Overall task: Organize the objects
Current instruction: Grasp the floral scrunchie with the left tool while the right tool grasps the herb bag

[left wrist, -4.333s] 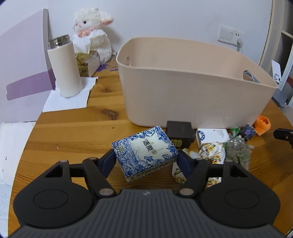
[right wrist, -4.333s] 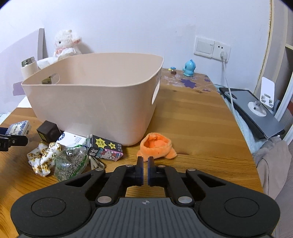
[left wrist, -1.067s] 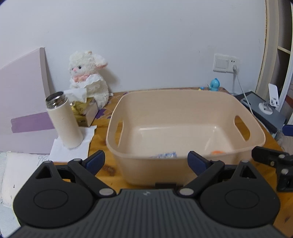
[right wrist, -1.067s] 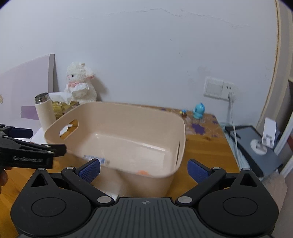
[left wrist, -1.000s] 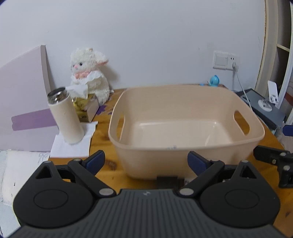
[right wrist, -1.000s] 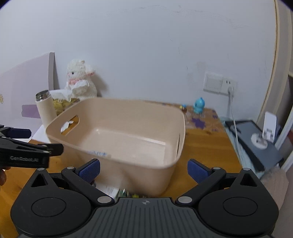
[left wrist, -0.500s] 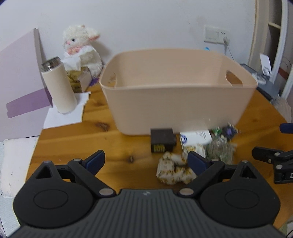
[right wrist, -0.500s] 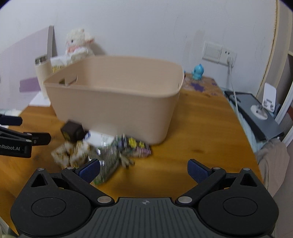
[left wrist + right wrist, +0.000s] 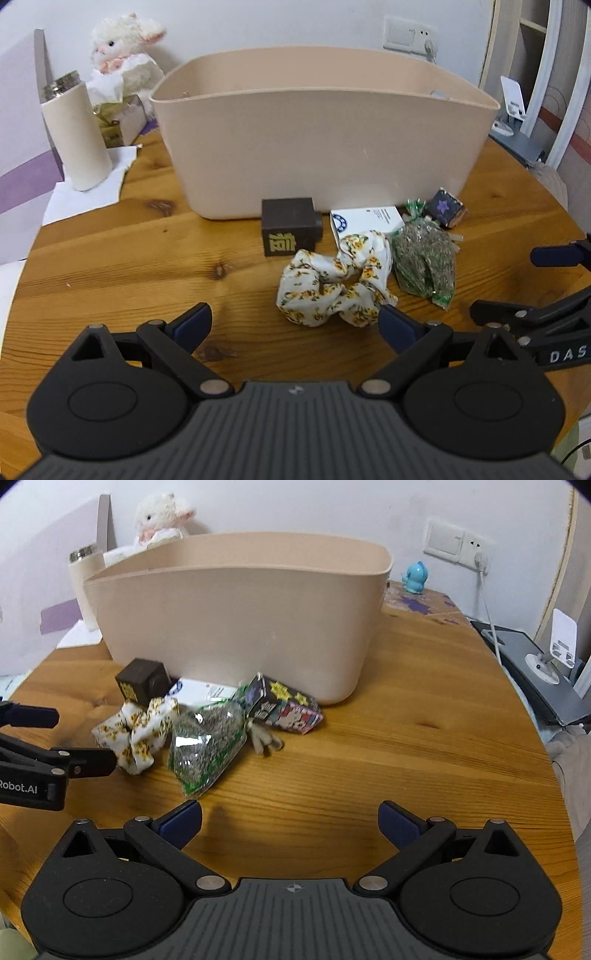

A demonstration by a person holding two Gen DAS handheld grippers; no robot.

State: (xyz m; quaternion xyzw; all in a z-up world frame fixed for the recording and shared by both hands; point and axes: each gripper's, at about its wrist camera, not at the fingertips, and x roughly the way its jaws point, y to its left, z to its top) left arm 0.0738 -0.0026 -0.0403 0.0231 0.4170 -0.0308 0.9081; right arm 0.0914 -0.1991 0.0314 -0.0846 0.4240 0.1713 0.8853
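A beige bin [image 9: 325, 129] [image 9: 240, 605] stands mid-table. In front of it lie a dark cube box [image 9: 290, 230] [image 9: 142, 681], a white card packet [image 9: 364, 219] [image 9: 203, 692], a floral scrunchie [image 9: 332, 284] [image 9: 138, 734], a clear bag of green bits [image 9: 424, 264] [image 9: 205, 749] and a small black patterned box [image 9: 445, 206] [image 9: 282, 707]. My left gripper [image 9: 295, 323] hovers open just before the scrunchie, holding nothing. My right gripper [image 9: 290, 821] is open and empty over bare wood, right of the bag. The bin's inside is hidden.
A white flask [image 9: 75, 133] on a paper sheet, a tissue box and a plush lamb [image 9: 125, 55] sit back left beside a purple board. A blue figurine [image 9: 415, 578], wall sockets, a cable and a grey device [image 9: 535, 672] are at the right. The round table's edge curves nearby.
Both grippers came down from above the bin to table level before the loose items. The blue-patterned tissue pack and the orange item, on the table earlier, are no longer in sight.
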